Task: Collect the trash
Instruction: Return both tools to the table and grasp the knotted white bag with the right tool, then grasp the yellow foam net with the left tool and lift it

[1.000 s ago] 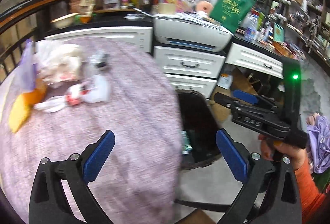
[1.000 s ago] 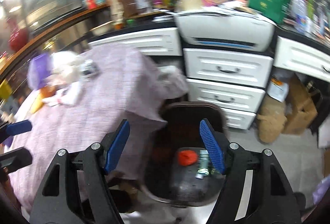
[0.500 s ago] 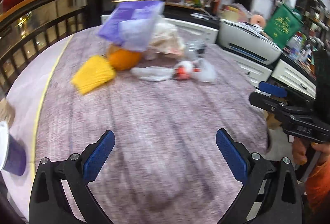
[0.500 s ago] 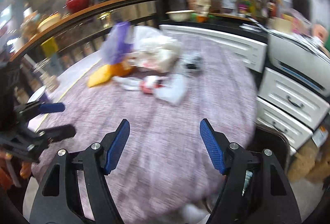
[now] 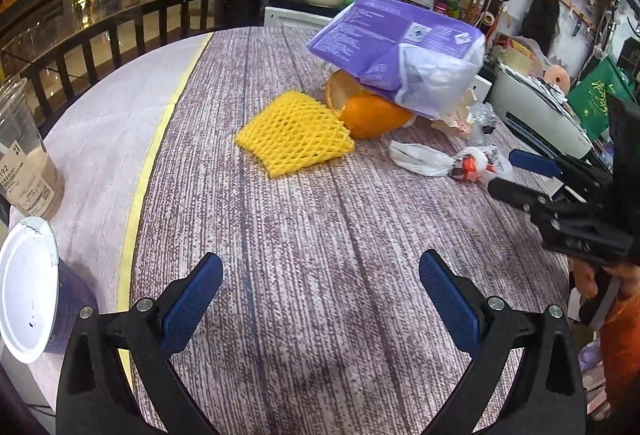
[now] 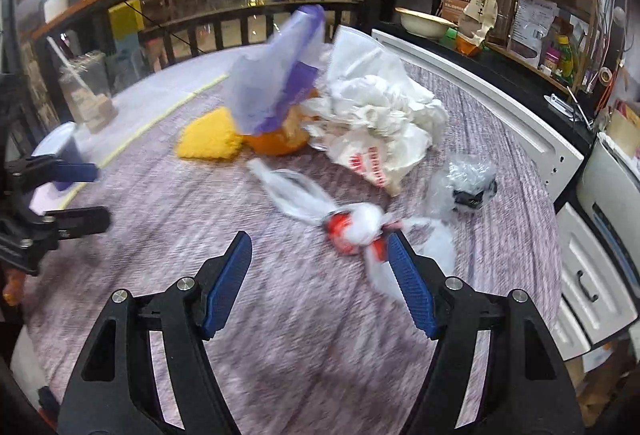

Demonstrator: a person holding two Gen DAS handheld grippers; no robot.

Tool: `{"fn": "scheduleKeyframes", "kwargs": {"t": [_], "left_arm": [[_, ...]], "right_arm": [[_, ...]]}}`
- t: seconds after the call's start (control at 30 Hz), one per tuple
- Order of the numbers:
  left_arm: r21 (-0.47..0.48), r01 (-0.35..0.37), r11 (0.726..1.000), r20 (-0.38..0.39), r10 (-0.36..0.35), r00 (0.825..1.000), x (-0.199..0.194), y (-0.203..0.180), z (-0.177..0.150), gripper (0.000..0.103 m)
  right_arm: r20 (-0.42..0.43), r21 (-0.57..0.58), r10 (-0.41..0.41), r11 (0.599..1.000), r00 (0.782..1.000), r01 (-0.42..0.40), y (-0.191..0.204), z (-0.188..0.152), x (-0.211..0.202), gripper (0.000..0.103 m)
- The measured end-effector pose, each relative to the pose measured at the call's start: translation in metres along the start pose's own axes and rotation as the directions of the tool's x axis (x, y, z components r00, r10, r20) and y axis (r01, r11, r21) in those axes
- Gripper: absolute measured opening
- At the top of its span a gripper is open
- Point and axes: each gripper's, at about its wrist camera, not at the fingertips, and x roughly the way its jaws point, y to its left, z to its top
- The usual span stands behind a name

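Observation:
Trash lies on a round table with a purple woven cloth [image 5: 320,235]. A yellow foam net [image 5: 294,135] lies beside an orange peel [image 5: 370,113], under a purple plastic package [image 5: 396,47]. A knotted white bag with red inside [image 5: 468,165] also shows in the right wrist view [image 6: 352,227]. Crumpled white bags [image 6: 380,119] and a clear wrapper [image 6: 466,183] lie farther back. My left gripper [image 5: 320,299] is open and empty above bare cloth. My right gripper [image 6: 320,275] is open and empty, its right pad [image 6: 408,287] close to the knotted bag.
A clear drink cup [image 5: 22,163] and a white-lidded purple tub [image 5: 28,287] stand at the table's left edge. White drawers [image 6: 592,275] and a printer [image 5: 532,115] stand to the right. A dark railing [image 6: 220,23] runs behind the table.
Both grippers swung left from the dark bin on the floor to over the table. The trash pile now lies ahead and closer. Both stayed open.

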Motion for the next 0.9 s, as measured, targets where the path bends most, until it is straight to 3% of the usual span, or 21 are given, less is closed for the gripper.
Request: {"fn": "scheduleKeyframes", "kwargs": {"t": [0.3,0.53,0.63,0.9], "left_arm": [[0.013,-0.003,1.000,-0.034,0.004,0.999,0.011,0.002,0.006,0.097],[0.004,-0.018,1.000,-0.049,0.018,0.999,0.024,0.003,0.017,0.097],[0.007,-0.032,0.999,-0.039,0.033,0.999,0.029,0.003,0.024,0.097],[0.077,-0.102,0.992,-0.024,0.104,0.994,0.045,-0.006,0.043,0.097]], "right_arm": [[-0.110,-0.133,-0.029,0.991,0.993,0.014,-0.016,0.011,0.046,0.062],[-0.108,-0.144,-0.022,0.990,0.994,0.006,-0.014,0.010,0.053,0.025],[-0.101,-0.159,-0.025,0.987,0.995,0.008,-0.009,0.005,0.048,0.016],[-0.066,-0.149,0.001,0.989,0.998,-0.011,-0.003,-0.009,0.018,0.013]]}}
